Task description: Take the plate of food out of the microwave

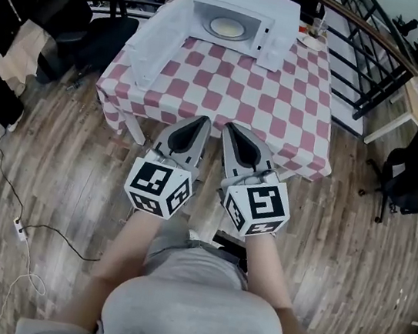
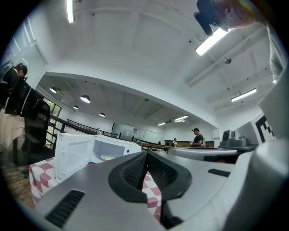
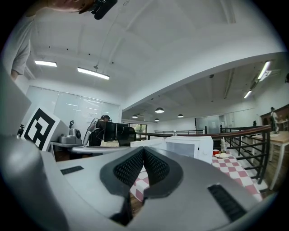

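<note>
**Plate waits inside, both claws shut**

The plate (image 1: 227, 27) sits inside the microwave (image 1: 252, 9). Something pale and round lies on it. The microwave stands at the far end of the table (image 1: 228, 87). Its door (image 1: 160, 38) is swung wide open on the left side.

The left claw (image 1: 202, 121) is pressed together with nothing in it. The right claw (image 1: 230, 127) is pressed together too, also with nothing in it. They hang side by side over the floor (image 1: 59, 179), close to the person and well apart from the plate.

I think the job has not really begun. The step now is to get close to the microwave.

To do it well, come up to the table first. Then spread a claw wide before it goes in. Keep away from the open door on the left. Pinch the near edge of the plate. Use the other claw to help hold it. Keep the plate flat so the food does not slide. Pull it straight out, slowly.
</note>
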A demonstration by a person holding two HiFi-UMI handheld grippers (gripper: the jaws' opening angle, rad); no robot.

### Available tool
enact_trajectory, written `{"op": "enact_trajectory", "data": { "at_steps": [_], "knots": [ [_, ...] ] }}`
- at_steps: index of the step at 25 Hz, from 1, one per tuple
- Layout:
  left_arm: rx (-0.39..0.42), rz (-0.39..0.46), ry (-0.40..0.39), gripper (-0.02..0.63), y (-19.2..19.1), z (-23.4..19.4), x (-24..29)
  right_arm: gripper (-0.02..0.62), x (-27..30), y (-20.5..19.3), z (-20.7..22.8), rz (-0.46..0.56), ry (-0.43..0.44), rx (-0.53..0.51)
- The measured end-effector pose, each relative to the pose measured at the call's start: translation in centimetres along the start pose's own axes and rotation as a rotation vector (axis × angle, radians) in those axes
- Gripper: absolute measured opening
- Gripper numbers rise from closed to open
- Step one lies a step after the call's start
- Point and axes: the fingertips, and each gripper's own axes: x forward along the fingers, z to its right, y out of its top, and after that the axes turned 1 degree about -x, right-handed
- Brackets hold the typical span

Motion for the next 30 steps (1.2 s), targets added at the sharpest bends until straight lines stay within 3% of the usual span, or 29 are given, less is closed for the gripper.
{"op": "enact_trajectory", "data": {
  "at_steps": [21,30],
  "knots": [
    [0.037,-0.009,-0.021,0.003,1.0,-5.5,10.2,0.026,7.8,-1.2,6.8,-0.026,-0.022,-0.003],
    [0.012,-0.024,-0.028,0.003,1.3,-10.4,15.1,0.026,13.3,-1.7,9.9,-0.041,-0.042,0.001]
  ]
}}
